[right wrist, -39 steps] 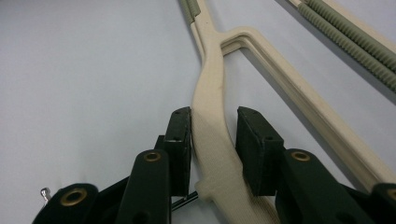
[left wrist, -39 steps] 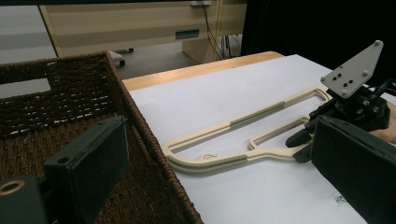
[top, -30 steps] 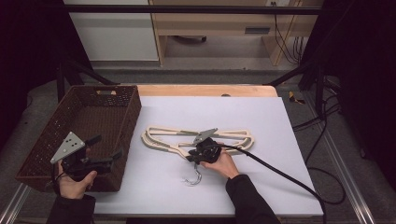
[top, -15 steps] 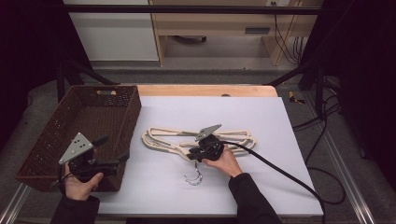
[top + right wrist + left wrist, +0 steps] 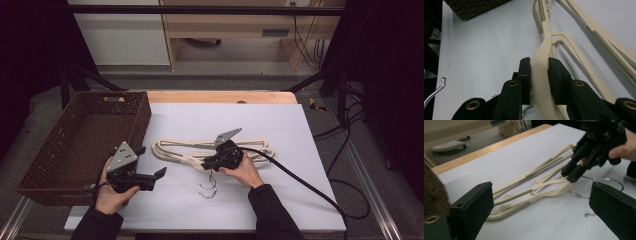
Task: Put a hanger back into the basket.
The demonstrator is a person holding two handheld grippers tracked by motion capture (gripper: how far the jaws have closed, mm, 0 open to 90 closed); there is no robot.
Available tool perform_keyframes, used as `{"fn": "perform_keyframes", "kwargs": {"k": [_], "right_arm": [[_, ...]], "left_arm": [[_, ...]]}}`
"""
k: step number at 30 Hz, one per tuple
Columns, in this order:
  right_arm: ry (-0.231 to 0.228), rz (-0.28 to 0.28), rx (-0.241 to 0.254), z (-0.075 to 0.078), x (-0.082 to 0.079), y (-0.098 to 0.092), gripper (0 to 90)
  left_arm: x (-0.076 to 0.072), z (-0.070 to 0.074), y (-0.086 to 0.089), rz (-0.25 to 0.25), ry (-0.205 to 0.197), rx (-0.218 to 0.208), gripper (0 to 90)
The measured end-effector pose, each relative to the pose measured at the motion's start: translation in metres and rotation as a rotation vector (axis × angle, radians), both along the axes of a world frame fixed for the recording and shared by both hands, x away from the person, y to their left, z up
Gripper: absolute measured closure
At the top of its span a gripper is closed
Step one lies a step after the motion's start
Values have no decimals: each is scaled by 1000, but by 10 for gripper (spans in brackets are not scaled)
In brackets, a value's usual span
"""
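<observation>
Right gripper (image 5: 216,161) is clamped on the cream plastic clothes hangers (image 5: 252,147), its two black jaws pinched in on the thick neck of the near one, as the right gripper view shows, pads (image 5: 525,75) pressed against the cream plastic on both sides. The hangers lie flat in the middle of the white table sheet (image 5: 280,120), arms spread left and right, and their bent silver wire hooks (image 5: 207,190) curl toward the person just below the grip. Left gripper (image 5: 161,173) hovers over the sheet near the hangers' left ends, jaws standing wide with nothing between them; in the left gripper view the cream arms run across the gap ahead of it. Just to its left sits the dark brown woven basket (image 5: 75,145), its near right corner close beside the left hand (image 5: 111,192), so that wall crowds that side. The right gripper's black cable (image 5: 310,187) trails off across the sheet to the right edge. Beyond the sheet a strip of pale wooden tabletop (image 5: 220,96) shows, with pale cabinets behind.
</observation>
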State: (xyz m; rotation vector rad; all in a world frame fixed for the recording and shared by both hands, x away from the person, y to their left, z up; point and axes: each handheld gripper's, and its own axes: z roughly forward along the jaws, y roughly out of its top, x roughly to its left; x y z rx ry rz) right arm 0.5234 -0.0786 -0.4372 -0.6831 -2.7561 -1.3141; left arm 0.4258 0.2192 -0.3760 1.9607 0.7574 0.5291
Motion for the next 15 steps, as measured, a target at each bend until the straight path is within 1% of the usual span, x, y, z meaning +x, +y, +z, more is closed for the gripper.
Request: {"fn": "perform_keyframes", "kwargs": {"k": [1, 2, 3, 4, 5, 6, 8, 9, 10, 12, 13, 14, 15], "right_arm": [[2, 6, 1, 1, 0, -1, 729], [2, 6, 1, 1, 0, -1, 729], [2, 2, -1, 1, 0, -1, 730], [4, 11, 3, 3, 0, -2, 730], [4, 11, 3, 3, 0, -2, 730], [3, 17, 9, 4, 0, -3, 730], [2, 20, 16, 6, 0, -3, 731], [2, 20, 16, 6, 0, -3, 731], [-5, 22, 15, 6, 0, -4, 731], [-5, 25, 19, 7, -1, -4, 731], [-5, 25, 19, 7, -1, -4, 731], [4, 27, 21, 8, -1, -4, 732], [8, 29, 19, 8, -1, -5, 732]], "left_arm": [[2, -2, -5, -14, 10, 11, 57], [2, -2, -5, -14, 10, 11, 58], [4, -4, -12, -20, 29, 31, 58], [4, -7, -23, -53, 35, 73, 57], [4, -7, -23, -53, 35, 73, 56], [4, -8, -31, -65, 31, 116, 57], [8, -11, -38, -85, 45, 130, 57], [8, -11, -38, -85, 45, 130, 59], [11, -13, -41, -88, 53, 137, 59], [17, -16, -47, -96, 72, 153, 59], [20, -18, -50, -103, 78, 169, 59], [25, -23, -56, -113, 84, 195, 58], [25, -23, -56, -113, 84, 195, 58]]}}
